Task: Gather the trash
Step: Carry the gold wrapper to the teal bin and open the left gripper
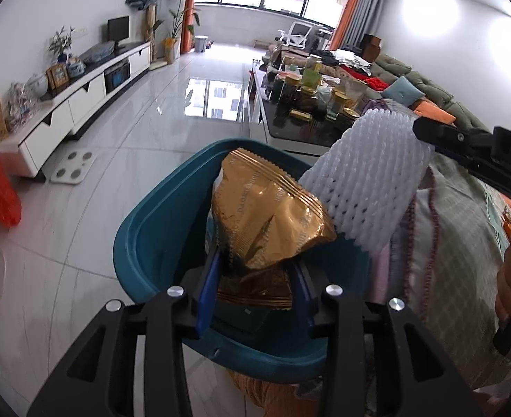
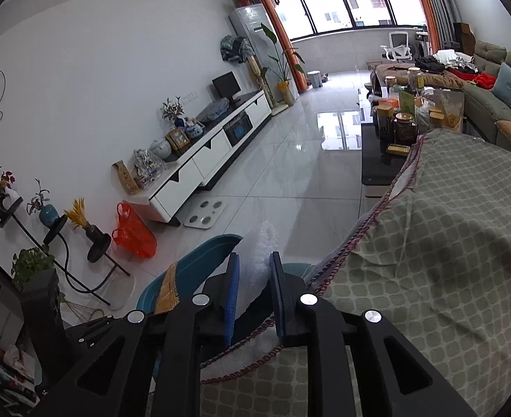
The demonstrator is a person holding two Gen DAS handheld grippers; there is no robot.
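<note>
One gold wrapper [image 1: 269, 215], print unreadable, in your left gripper [image 1: 255, 288]; one white foam net [image 1: 366, 180] in your right gripper [image 2: 254, 278]; both over teal bin [image 1: 158, 222].

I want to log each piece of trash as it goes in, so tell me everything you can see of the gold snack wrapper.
The gold snack wrapper is a crinkled, shiny foil-look packet with crimped, zigzag-cut ends and faint printed lettering too small to read. It looks empty and creased, standing tilted between the fingers of the left gripper, whose blue pads flank its lower end. It hangs over the open mouth of the teal bin. Its upper right edge meets the white foam net sleeve held by the right gripper.
</note>
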